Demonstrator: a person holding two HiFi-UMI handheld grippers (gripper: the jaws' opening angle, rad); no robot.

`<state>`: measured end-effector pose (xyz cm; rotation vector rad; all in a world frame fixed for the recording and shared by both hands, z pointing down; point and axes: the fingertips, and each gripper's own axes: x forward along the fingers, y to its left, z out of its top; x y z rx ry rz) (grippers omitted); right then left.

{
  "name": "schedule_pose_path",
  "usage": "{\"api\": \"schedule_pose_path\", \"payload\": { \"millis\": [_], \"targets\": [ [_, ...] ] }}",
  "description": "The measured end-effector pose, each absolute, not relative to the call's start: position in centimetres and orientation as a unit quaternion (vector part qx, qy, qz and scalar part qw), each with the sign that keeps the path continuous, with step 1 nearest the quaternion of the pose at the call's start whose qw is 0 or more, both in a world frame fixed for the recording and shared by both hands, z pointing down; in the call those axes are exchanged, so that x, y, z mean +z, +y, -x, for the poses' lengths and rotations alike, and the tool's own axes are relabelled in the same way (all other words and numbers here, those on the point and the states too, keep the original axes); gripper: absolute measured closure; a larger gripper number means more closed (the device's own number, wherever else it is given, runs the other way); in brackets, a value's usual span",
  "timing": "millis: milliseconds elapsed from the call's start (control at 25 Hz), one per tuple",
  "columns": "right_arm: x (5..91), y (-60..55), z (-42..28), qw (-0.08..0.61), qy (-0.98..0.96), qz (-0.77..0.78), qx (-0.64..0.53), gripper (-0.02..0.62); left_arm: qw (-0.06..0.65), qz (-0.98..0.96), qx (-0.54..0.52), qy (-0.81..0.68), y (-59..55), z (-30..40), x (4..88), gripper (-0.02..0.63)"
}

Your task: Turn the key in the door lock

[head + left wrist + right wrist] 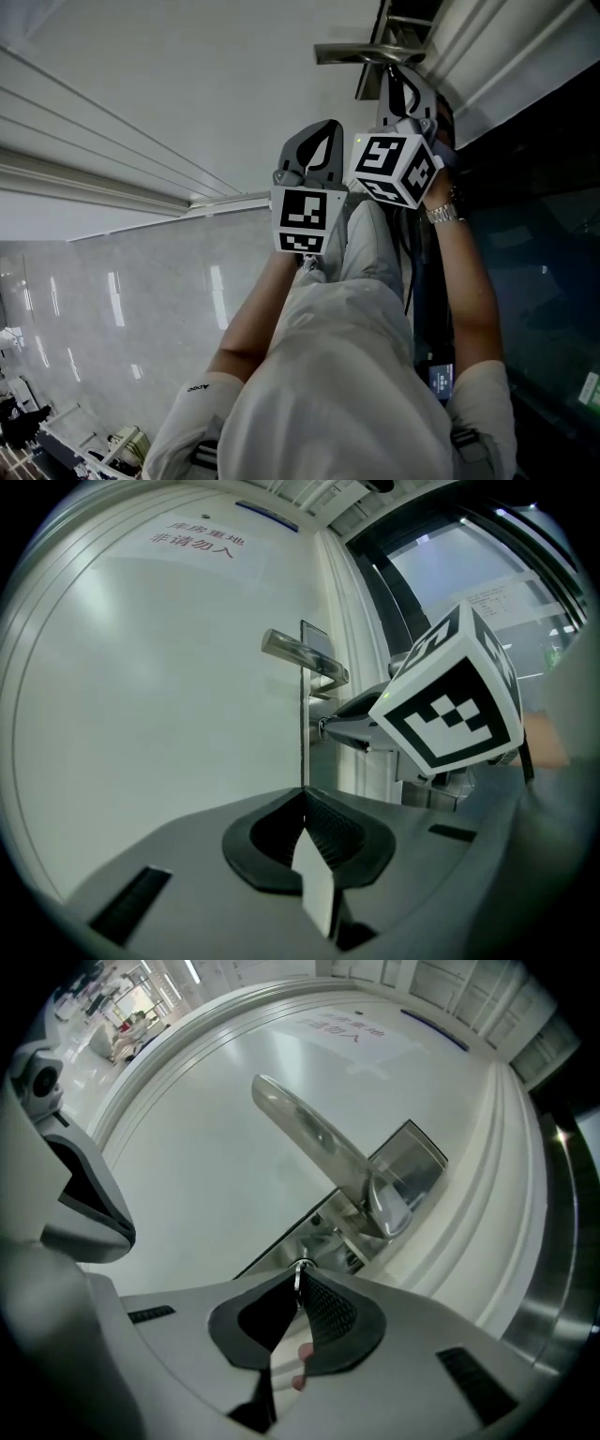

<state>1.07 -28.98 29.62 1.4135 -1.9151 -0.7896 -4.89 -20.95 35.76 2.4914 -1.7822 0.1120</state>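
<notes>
The key (299, 1275) is seated in the lock just below the handle (319, 1143), on the same metal plate (417, 1162) that carries the handle. Only a thin bright sliver of it is seen. It is clenched at the tips of the right gripper (300, 1283) — the ribbed pads are pressed on it from both sides, with no gap left between them. That gripper is held nearly level, nose to the plate under the handle's pivot end. It is rolled to one side, so the handle runs slantwise across its view. From the left gripper view the handle is seen lying close to level.

The left gripper (302, 797) is held beside the right one, lower than the handle and out toward the handle's free end. Its jaws are closed together with nothing gripped. Whether its tips touch the door (169, 696) cannot be told.

Red characters (199, 538) are printed on the door high above the handle. Past the handle's pivot end, beyond the frame mouldings, dark glass (544, 234) is seen. A watch (441, 214) is worn on the wrist behind the right gripper.
</notes>
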Motion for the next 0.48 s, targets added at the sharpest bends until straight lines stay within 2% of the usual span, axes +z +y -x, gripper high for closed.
{"api": "schedule_pose_path", "payload": {
  "millis": [200,480],
  "targets": [
    [29.51,-29.04,-1.23,0.276,-0.741,-0.556,-0.258,0.581,0.040,-0.810,0.043,-0.584,-20.95,5.11,36.12,0.598],
    [29.30,-29.29,-1.43,0.167,-0.798,-0.572,-0.088,0.583,0.039,-0.806,0.046,-0.588,-20.89,5.40,36.19,0.598]
  ]
}}
